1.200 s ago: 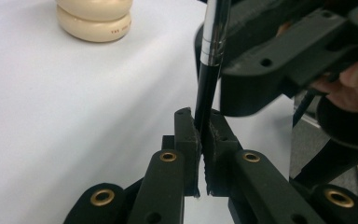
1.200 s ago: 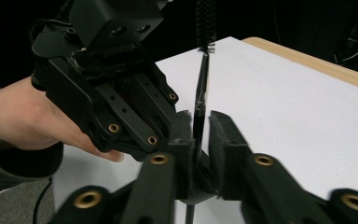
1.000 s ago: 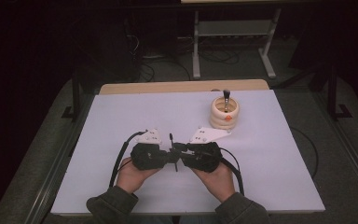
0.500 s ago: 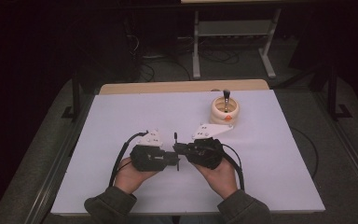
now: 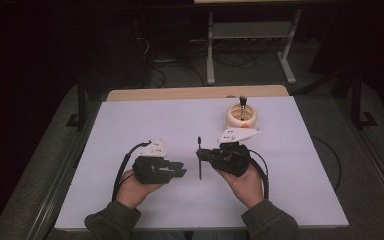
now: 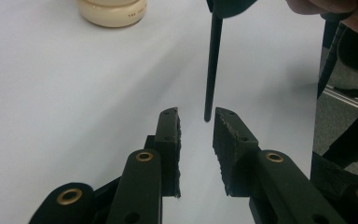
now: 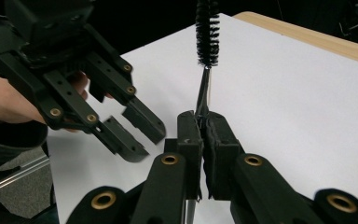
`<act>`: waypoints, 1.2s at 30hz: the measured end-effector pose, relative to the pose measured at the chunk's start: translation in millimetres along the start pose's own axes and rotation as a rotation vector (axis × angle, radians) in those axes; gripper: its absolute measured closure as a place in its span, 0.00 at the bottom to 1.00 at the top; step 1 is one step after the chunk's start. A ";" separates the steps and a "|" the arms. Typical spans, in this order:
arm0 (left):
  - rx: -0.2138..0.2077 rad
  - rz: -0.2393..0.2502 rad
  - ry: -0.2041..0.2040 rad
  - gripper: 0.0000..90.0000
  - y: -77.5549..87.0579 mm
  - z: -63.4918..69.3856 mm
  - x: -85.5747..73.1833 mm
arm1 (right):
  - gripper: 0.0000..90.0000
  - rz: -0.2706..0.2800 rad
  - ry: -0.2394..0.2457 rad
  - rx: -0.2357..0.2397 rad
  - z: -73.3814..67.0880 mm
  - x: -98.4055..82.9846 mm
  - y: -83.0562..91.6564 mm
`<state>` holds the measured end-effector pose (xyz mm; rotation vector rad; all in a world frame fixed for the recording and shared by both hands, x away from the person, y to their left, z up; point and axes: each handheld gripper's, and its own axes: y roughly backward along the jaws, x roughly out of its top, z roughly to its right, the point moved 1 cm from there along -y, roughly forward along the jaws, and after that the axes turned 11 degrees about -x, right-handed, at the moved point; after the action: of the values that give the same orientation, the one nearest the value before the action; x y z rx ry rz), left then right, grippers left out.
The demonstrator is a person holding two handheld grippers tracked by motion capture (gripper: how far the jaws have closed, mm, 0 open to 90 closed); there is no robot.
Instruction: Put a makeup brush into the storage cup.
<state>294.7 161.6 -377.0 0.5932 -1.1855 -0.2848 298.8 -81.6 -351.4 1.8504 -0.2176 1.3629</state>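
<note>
Handover of a bottle brush point(image 7: 207, 32) above the white surface point(image 5: 130, 125). The right tool point(image 5: 203, 155) is clenched on the brush's thin wire stem, bristle head away from the person. The left tool point(image 5: 179, 170), just beside it, is released: its jaws have just been opening, and the brush's lower tip point(image 6: 208, 112) hangs just beyond their gap, untouched. A cream holder point(image 5: 241, 116) stands farther back.

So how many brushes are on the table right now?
2: one brush gripped in the right tongs, one standing in the cream pot. More could be hidden inside it.
</note>
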 end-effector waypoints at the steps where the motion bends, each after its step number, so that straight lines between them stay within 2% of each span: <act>1: 0.001 0.002 0.001 0.78 0.4 -0.4 -0.6 | 0.94 0.002 -0.003 0.000 2.3 -0.4 0.2; 20: 0.023 0.019 0.023 0.75 10.3 -6.5 -8.7 | 0.94 -0.025 -0.042 -0.027 26.3 -0.1 4.7; 36: 0.042 0.030 0.027 0.73 18.2 -8.0 -16.4 | 0.94 -0.022 -0.074 -0.075 51.2 2.9 19.0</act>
<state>294.4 187.0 -381.4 0.6136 -1.1761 -0.2261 326.2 -128.4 -344.0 1.8369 -0.2819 1.2552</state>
